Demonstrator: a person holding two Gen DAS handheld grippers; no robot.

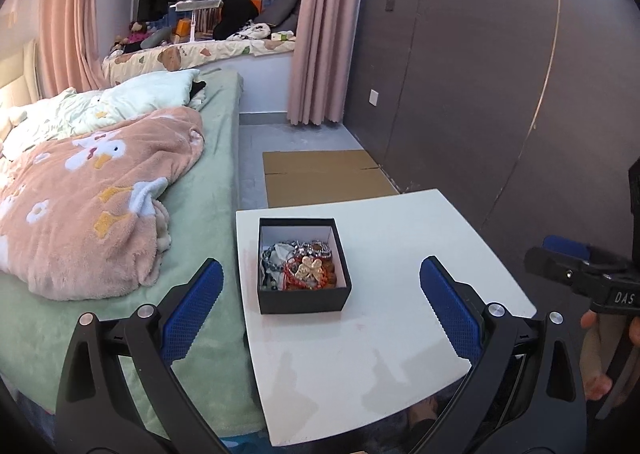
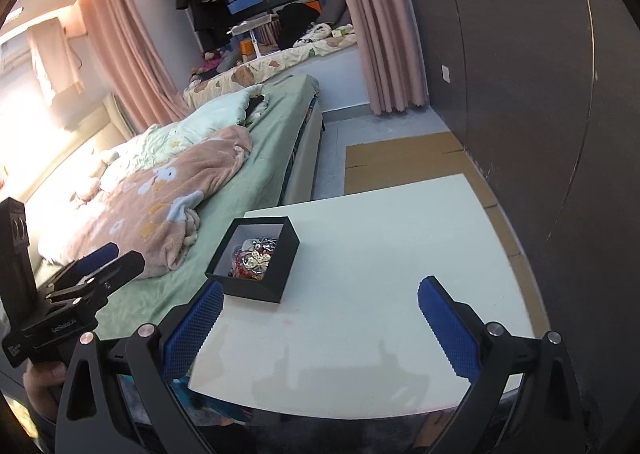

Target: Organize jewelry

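A black open box (image 1: 303, 300) stands on the left part of a white table (image 1: 400, 334). It holds a tangle of jewelry (image 1: 304, 264): red beads, silver chains and a gold butterfly piece. My left gripper (image 1: 320, 286) is open and empty, hovering just in front of the box. In the right wrist view the box (image 2: 256, 286) sits ahead and left, with the jewelry (image 2: 254, 258) inside. My right gripper (image 2: 320, 308) is open and empty above the table (image 2: 380, 314), right of the box. Each gripper shows in the other's view, the right one (image 1: 580, 266) and the left one (image 2: 96, 266).
A bed with a green sheet (image 1: 200, 194) and a pink blanket (image 1: 92, 198) runs along the table's left side. Flat cardboard (image 1: 324, 176) lies on the floor beyond the table. A dark panelled wall (image 1: 500, 94) stands on the right.
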